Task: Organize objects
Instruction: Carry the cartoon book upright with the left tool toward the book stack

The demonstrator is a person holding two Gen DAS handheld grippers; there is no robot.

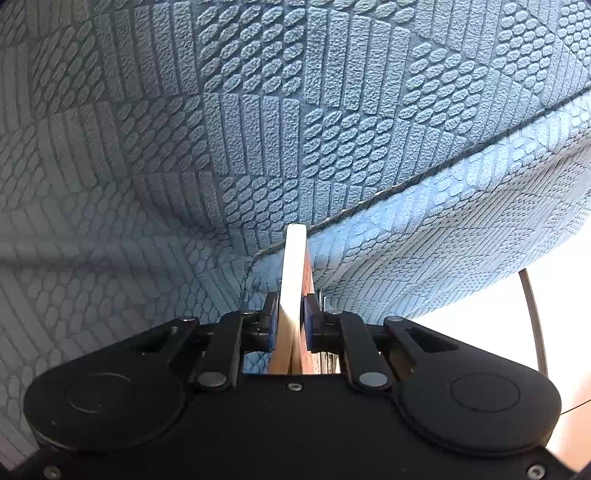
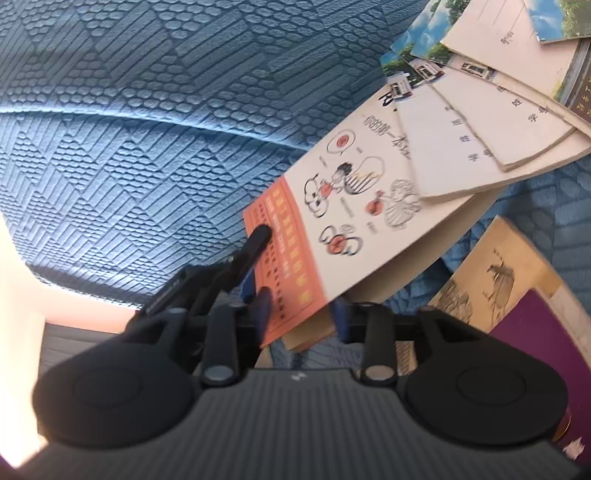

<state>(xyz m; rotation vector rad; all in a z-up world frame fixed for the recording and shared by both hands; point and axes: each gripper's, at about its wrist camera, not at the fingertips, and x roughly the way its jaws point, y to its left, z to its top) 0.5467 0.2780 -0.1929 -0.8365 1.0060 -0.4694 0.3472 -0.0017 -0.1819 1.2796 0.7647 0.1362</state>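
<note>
Left tongs clench an edge-on book; right tongs, released, straddle its orange corner.

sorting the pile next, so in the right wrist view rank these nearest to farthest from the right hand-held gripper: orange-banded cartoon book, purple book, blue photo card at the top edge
1. Orange-banded cartoon book: its orange corner lies between the right hand-held gripper's open jaws.
2. Purple book: low on the right, beside the gripper body.
3. Blue photo card: far top right, across the pile.

Blue embossed sofa upholstery (piped seam between cushions); overexposed bright light at frame edges.
</note>
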